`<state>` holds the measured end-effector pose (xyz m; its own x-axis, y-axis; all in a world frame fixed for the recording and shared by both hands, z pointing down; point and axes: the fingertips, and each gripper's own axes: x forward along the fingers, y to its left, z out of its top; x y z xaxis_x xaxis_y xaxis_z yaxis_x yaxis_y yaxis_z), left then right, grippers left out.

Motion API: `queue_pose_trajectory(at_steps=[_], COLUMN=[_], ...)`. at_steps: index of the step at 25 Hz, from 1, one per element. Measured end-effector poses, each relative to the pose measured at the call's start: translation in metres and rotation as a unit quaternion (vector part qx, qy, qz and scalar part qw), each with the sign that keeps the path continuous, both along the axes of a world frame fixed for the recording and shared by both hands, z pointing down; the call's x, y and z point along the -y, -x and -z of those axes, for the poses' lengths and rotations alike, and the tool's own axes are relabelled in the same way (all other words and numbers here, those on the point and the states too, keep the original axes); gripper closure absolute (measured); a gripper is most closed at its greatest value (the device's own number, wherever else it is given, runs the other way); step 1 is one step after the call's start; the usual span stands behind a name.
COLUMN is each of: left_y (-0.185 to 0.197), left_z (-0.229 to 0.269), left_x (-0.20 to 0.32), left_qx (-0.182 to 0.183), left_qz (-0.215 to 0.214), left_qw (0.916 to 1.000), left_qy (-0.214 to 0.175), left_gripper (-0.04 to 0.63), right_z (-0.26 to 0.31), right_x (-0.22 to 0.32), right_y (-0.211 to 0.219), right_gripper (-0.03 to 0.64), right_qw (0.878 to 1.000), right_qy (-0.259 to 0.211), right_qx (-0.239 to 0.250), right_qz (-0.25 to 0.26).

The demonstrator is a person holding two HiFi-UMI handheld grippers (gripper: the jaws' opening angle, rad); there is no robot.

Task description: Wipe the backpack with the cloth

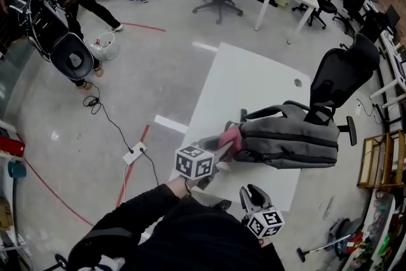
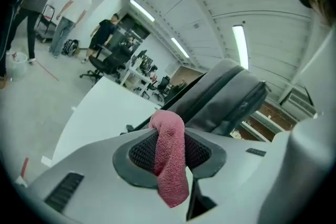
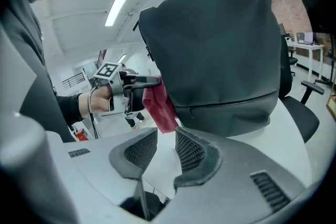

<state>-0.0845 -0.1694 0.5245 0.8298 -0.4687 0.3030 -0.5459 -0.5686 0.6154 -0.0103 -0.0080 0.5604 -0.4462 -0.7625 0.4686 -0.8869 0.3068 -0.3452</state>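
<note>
1. Left gripper (image 2: 170,150): my two fingers (image 2: 137,156) are clamped on a pink terry cloth (image 2: 171,165). The black ribbed pads press it from both sides. The cloth stands up in a rounded fold above the pads, and a loose tail hangs below them.

2. The folded end of the cloth meets the end of the grey fabric backpack (image 1: 288,143) nearest to me. In the right gripper view the cloth lies against that end's left edge.

3. Right gripper (image 3: 165,147): my fingers (image 3: 193,152) stand apart with a narrow gap between them and hold nothing. They touch nothing and hover just short of the backpack, to the right of the cloth.

4. The backpack lies on its side on a white table (image 1: 247,82), with its dark straps on the side facing away from me. A black office chair (image 1: 342,73) stands just behind the backpack.

5. Limits of view: the backpack fills most of the right gripper view, so its far end is hidden there. The left gripper view cuts the backpack off at the right. My own sleeve and body cover the table edge nearest to me in the head view.

6. Surfaces: the cloth is a nubby looped weave, the backpack is smooth woven fabric with a dark zip line, and the gripper bodies are matt grey.
</note>
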Motion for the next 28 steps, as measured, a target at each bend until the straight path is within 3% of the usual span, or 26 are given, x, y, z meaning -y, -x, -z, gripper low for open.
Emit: queue_pose_trajectory(at_steps=[2, 3, 7, 10, 12, 15, 18, 21, 24, 26, 28], left_y=[0.005, 0.009, 0.014, 0.007, 0.005, 0.007, 0.004, -0.002, 0.000, 0.000, -0.002], left_z=[0.006, -0.005, -0.079, -0.128, -0.149, -0.156, -0.127, -0.063, 0.000, 0.009, -0.018], left_x=[0.000, 0.000, -0.023, -0.051, -0.064, -0.064, -0.049, -0.025, -0.006, 0.000, 0.001], left_qx=[0.025, 0.048, 0.122, 0.198, 0.221, 0.221, 0.183, 0.118, 0.077, 0.077, 0.099], left_qz=[0.000, 0.001, -0.028, -0.084, -0.102, -0.093, -0.068, -0.034, 0.004, 0.014, 0.010], left_qw=[0.9986, 0.9975, 0.9920, 0.9762, 0.9688, 0.9685, 0.9788, 0.9923, 0.9955, 0.9935, 0.9932], left_qy=[-0.046, -0.051, 0.009, 0.025, 0.045, 0.067, 0.062, 0.019, -0.056, -0.083, -0.061], left_gripper=[0.472, 0.472, 0.472, 0.472, 0.472, 0.472, 0.472, 0.472, 0.472, 0.472, 0.472], right_z=[-0.001, -0.001, -0.004, -0.009, -0.010, -0.010, -0.009, -0.009, -0.008, -0.009, -0.010], right_x=[0.005, 0.006, 0.005, 0.001, -0.002, -0.005, -0.006, -0.007, -0.007, -0.007, -0.007], right_y=[0.000, 0.000, 0.000, -0.002, -0.003, -0.006, -0.010, -0.010, -0.008, -0.008, -0.006], right_gripper=[0.503, 0.503, 0.503, 0.503, 0.503, 0.503, 0.503, 0.503, 0.503, 0.503, 0.503], right_qw=[1.000, 1.000, 1.000, 1.000, 1.000, 1.000, 1.000, 1.000, 1.000, 1.000, 1.000], right_qy=[-0.003, -0.003, 0.003, 0.011, 0.013, 0.014, 0.015, 0.014, 0.014, 0.014, 0.015], right_qx=[0.001, 0.002, 0.006, 0.005, 0.004, 0.003, 0.003, 0.004, 0.004, 0.006, 0.006], right_qz=[0.006, 0.009, 0.011, 0.009, 0.007, 0.000, -0.009, -0.013, -0.013, -0.014, -0.013])
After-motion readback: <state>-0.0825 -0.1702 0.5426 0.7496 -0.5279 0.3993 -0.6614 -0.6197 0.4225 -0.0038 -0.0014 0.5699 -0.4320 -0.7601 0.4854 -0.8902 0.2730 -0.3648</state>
